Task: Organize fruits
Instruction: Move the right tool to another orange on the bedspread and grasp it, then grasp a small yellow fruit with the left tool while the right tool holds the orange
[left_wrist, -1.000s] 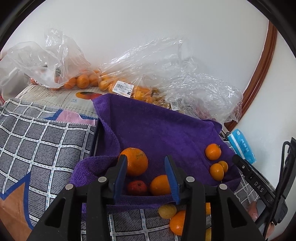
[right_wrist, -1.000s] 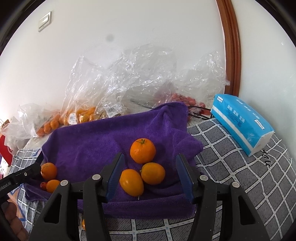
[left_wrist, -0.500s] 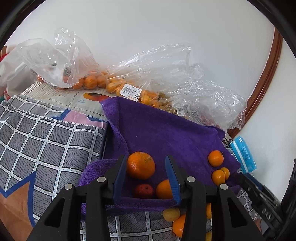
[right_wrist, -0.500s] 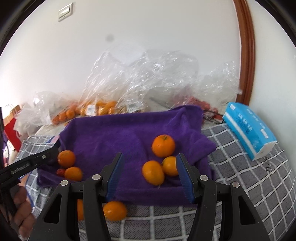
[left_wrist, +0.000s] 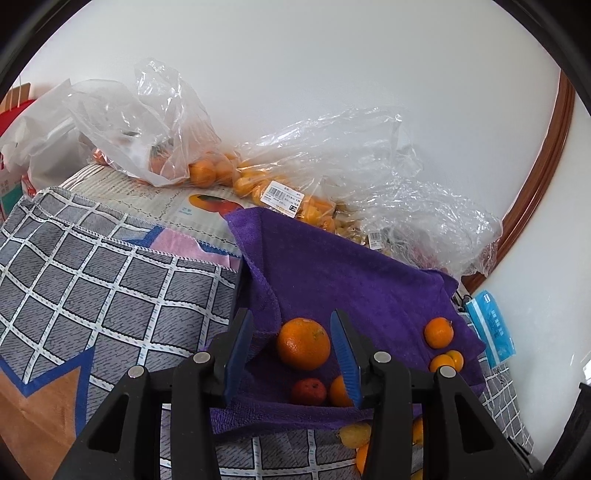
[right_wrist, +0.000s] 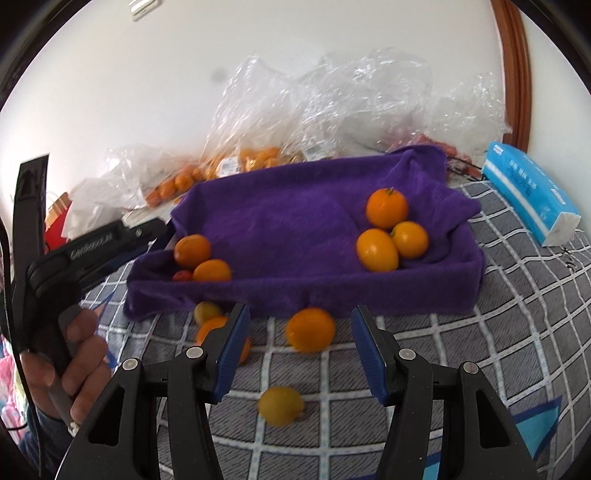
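Note:
A purple towel (right_wrist: 295, 229) lines a shallow tray on the checked cloth. On it at the right lie three orange fruits (right_wrist: 386, 208); at the left two oranges (right_wrist: 192, 250) and a small red fruit (right_wrist: 181, 275). In front of the towel loose fruits lie on the cloth: an orange (right_wrist: 311, 329), a yellow one (right_wrist: 280, 405), others at the left (right_wrist: 207, 312). My right gripper (right_wrist: 300, 334) is open and empty around the loose orange. My left gripper (left_wrist: 291, 339) is open and empty above a big orange (left_wrist: 303, 343) on the towel (left_wrist: 351, 280).
Clear plastic bags with oranges (left_wrist: 207, 171) and other fruit (right_wrist: 258, 157) lie along the wall behind the towel. A blue tissue pack (right_wrist: 528, 192) lies at the right. The checked cloth (right_wrist: 498, 332) covers the surface. A hand holds the left gripper's handle (right_wrist: 77, 258).
My right gripper has pulled back from the towel, so the loose fruits in front of it came into view. My left gripper has shifted back and left a little. Both stay open.

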